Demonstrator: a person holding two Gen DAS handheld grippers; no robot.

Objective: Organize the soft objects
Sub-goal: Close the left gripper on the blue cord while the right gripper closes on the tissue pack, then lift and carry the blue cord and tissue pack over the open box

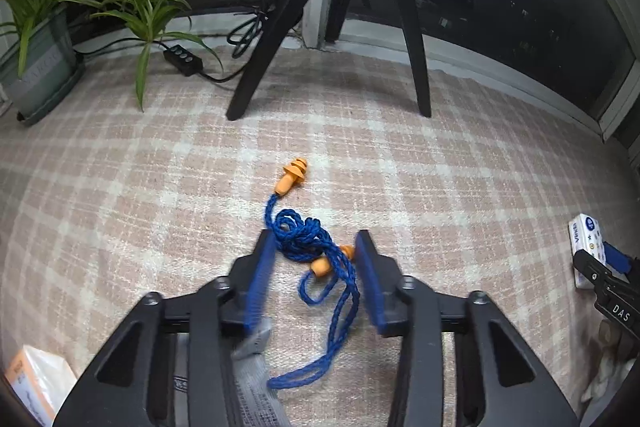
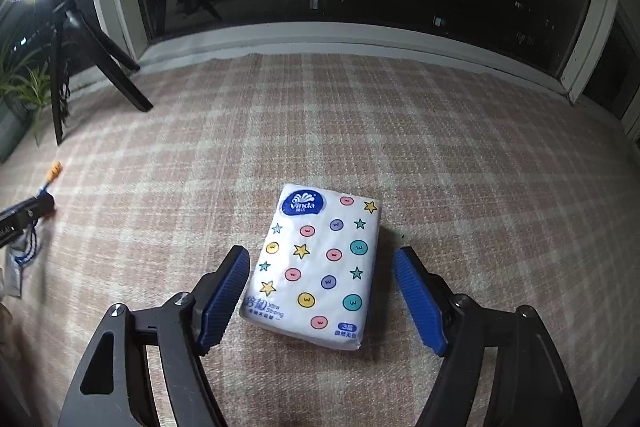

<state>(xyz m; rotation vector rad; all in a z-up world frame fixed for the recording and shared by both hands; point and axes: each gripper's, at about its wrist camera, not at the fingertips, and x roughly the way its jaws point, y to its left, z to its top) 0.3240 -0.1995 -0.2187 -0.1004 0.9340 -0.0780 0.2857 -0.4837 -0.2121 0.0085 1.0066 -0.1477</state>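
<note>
A cloth (image 1: 460, 163) checked in pale pink and cream covers the surface. On it lie orange earplugs (image 1: 291, 175) joined by a bright blue braided cord (image 1: 304, 239). A white tissue pack (image 2: 316, 263) carries a blue logo at 12 o'clock, with pink, purple, teal and yellow dots and stars. Both grippers are black with blue ribbed pads (image 2: 420, 299). A plant (image 1: 140, 7) has green leaves.
</note>
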